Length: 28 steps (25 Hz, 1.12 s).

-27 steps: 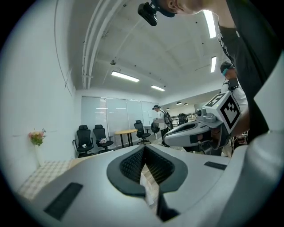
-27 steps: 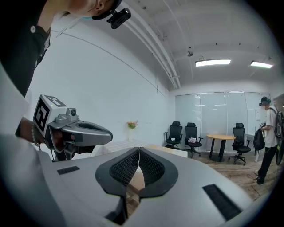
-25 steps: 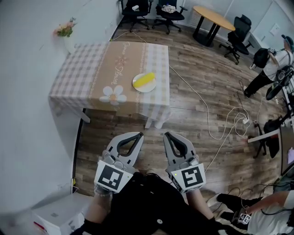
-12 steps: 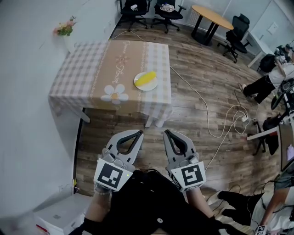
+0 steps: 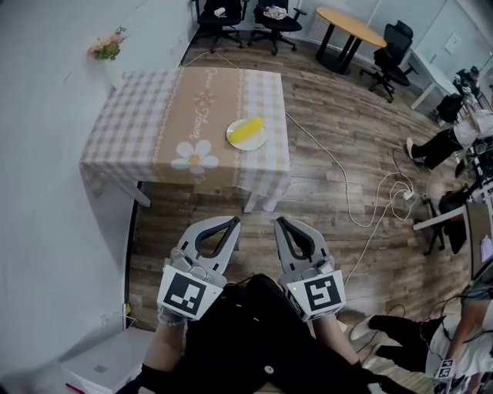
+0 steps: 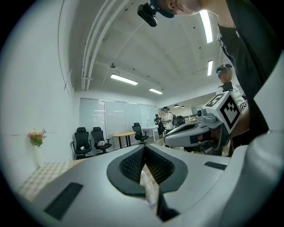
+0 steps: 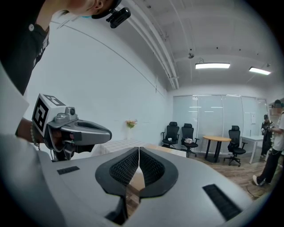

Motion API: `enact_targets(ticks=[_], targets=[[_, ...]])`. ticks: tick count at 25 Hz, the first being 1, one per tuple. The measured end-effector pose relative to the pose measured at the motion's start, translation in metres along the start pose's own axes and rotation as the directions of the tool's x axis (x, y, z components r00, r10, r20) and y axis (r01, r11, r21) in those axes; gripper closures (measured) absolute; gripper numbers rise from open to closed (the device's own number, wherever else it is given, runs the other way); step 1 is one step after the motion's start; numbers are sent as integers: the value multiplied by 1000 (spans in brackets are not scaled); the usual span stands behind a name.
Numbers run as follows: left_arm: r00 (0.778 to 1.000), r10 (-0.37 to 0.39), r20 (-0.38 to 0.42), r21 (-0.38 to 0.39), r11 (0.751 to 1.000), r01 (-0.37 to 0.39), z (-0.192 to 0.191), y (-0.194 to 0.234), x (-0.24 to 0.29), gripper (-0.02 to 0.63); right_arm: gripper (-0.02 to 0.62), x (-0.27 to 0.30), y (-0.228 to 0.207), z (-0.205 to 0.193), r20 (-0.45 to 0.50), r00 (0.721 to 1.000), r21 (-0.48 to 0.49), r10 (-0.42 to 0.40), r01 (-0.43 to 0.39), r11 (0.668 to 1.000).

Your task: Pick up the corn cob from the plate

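Observation:
A yellow corn cob [image 5: 247,128] lies on a small white plate [image 5: 236,141] near the front right corner of a table with a checked cloth [image 5: 131,123]. Both grippers are held low over the wooden floor, well short of the table and pointing toward it. The left gripper [image 5: 233,222] is shut with nothing between its jaws, and its tips meet in the left gripper view [image 6: 144,149]. The right gripper [image 5: 278,223] is beside it, also shut and empty, with its tips together in the right gripper view [image 7: 139,150].
A vase of flowers [image 5: 108,49] stands at the table's far left corner. Office chairs [image 5: 222,12] and a round table [image 5: 351,28] are behind. A white cable [image 5: 346,191] runs across the floor on the right. People stand at the right edge. A white box [image 5: 100,366] sits bottom left.
Both grippers stay shut and keep their place in the head view. The view has crept slightly toward the table. The person at the right edge has moved further out of the picture.

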State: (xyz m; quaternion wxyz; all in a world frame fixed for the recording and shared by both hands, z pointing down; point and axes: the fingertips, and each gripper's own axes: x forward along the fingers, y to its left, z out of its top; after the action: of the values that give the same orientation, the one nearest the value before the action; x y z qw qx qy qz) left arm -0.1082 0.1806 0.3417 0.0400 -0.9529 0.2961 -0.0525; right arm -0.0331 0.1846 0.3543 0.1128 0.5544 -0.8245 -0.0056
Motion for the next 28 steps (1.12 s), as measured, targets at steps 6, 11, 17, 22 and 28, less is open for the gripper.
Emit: enact_targets(ticks=[6, 11, 17, 22, 28], targets=[[1000, -3, -3, -7, 1000, 3, -1, 4, -7, 592, 552, -1, 4, 2, 1, 1000, -1, -18, 18, 1000], [1000, -11, 11, 7, 1000, 11, 0, 5, -7, 592, 554, 0, 3, -1, -12, 1000, -4, -27, 27, 1000], [1000, 3, 20, -11, 1000, -3, 1, 11, -5, 592, 554, 5, 2, 1, -13, 1000, -14, -18, 18, 1000], [1000, 17, 20, -15, 1000, -17, 1, 18, 2, 592, 553, 16, -2, 6, -2, 1000, -19, 1, -1, 1000], [1000, 25, 7, -17, 1000, -25, -4, 21, 20, 592, 552, 27, -16, -2, -7, 1000, -7, 16, -16, 1000]])
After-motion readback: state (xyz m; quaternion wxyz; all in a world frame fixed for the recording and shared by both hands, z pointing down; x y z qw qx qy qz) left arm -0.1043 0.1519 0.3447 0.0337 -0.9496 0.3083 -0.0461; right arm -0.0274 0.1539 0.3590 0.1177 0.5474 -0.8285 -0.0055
